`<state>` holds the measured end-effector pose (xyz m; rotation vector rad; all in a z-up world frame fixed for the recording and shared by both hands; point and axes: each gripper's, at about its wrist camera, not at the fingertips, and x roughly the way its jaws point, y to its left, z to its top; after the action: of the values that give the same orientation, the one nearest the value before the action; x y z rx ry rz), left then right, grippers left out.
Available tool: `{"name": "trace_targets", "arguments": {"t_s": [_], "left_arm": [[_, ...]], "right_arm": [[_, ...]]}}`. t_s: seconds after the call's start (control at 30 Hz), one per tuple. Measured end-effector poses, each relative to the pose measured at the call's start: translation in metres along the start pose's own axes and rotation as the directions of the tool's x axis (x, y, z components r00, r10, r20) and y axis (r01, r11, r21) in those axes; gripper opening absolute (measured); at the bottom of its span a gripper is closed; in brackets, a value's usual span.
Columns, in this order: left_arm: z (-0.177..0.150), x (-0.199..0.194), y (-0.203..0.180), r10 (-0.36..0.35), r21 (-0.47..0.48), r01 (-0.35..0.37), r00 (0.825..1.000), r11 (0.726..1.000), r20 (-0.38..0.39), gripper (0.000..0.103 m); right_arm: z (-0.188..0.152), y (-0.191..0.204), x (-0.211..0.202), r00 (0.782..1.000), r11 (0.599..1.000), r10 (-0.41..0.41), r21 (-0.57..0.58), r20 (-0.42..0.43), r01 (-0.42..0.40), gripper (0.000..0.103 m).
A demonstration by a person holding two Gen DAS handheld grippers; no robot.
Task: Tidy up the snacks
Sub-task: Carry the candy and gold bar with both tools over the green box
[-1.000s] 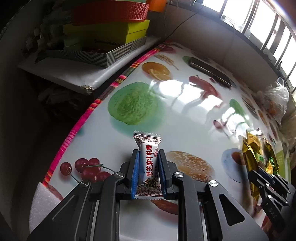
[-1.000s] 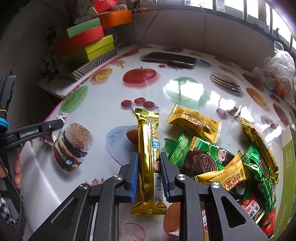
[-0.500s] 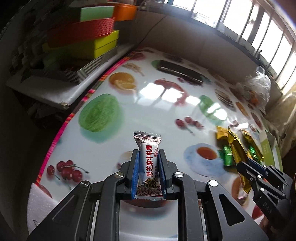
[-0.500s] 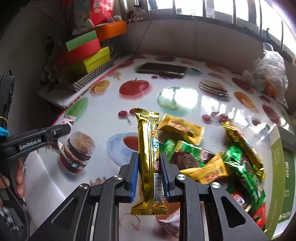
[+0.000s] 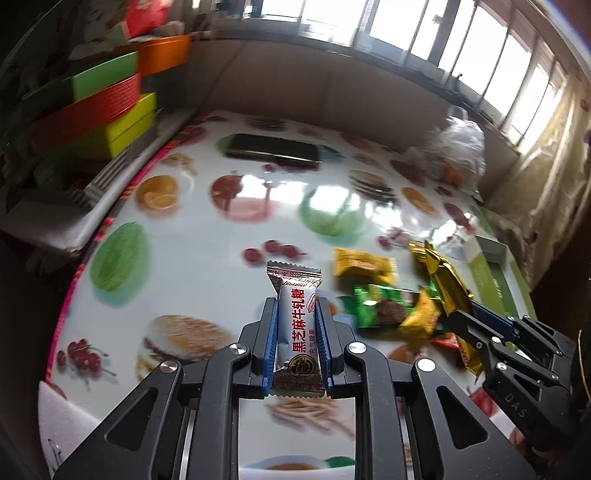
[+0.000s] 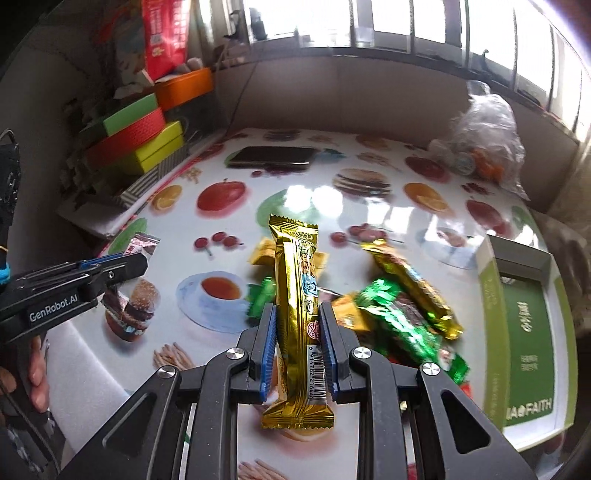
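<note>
A round table (image 6: 388, 218) under a glossy white cloth printed with burgers, cherries, apples, orange slices and a teacup fills both views, window light glaring off its middle. Nearest the lens, the left gripper (image 5: 294, 314) is clamped on a small white nougat candy (image 5: 295, 328) with red characters, its blue pads pressing the wrapper's sides and both crimped ends sticking out, held clear above the cloth. The right gripper (image 6: 297, 321) is closed the same way on a long gold snack bar (image 6: 297, 306), barcode end toward the camera, also lifted off the table. Just beyond them lies a loose heap of snacks (image 6: 399, 314): green cookie packets, yellow candies and another gold bar, overlapping one another. To the right of the heap, at the table's edge, sits an open green box (image 6: 524, 317) with a white rim. Farther back a dark phone (image 6: 273, 157) lies flat near the far side, and a crumpled clear plastic bag (image 6: 487, 136) with small items inside rests at the far right. Off the table's left edge, stacked boxes (image 6: 147, 144) in green, red, yellow and orange stand on a lower shelf. Behind everything runs a grey wall beneath a row of bright barred windows (image 6: 406, 22).
</note>
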<state>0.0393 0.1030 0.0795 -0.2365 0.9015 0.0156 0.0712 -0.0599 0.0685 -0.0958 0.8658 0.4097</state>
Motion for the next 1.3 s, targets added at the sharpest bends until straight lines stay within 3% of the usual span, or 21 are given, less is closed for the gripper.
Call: {"name": "trace_targets", "arguments": {"t_s": [0.33, 0.73, 1.1, 1.3], "left_arm": [[0.014, 0.002, -0.069, -0.103, 0.088, 0.103, 0.995, 0.991, -0.009, 0.020], [0.020, 0.018, -0.165, -0.235, 0.185, 0.243, 0.970, 0.952, -0.063, 0.020], [0.008, 0.048, -0.237, -0.311, 0.221, 0.338, 0.939, 0.915, -0.148, 0.020], [0.007, 0.071, -0.270, -0.358, 0.190, 0.394, 0.912, 0.899, -0.198, 0.020]], "right_arm": [[-0.009, -0.048, -0.027, 0.997, 0.995, -0.077, 0.066, 0.004, 0.076, 0.022], [-0.030, -0.124, -0.057, 0.983, 0.968, -0.186, 0.167, -0.013, 0.185, 0.022], [-0.049, -0.190, -0.067, 0.968, 0.936, -0.244, 0.245, -0.058, 0.251, 0.022], [-0.059, -0.217, -0.069, 0.961, 0.918, -0.267, 0.283, -0.071, 0.276, 0.022]]}}
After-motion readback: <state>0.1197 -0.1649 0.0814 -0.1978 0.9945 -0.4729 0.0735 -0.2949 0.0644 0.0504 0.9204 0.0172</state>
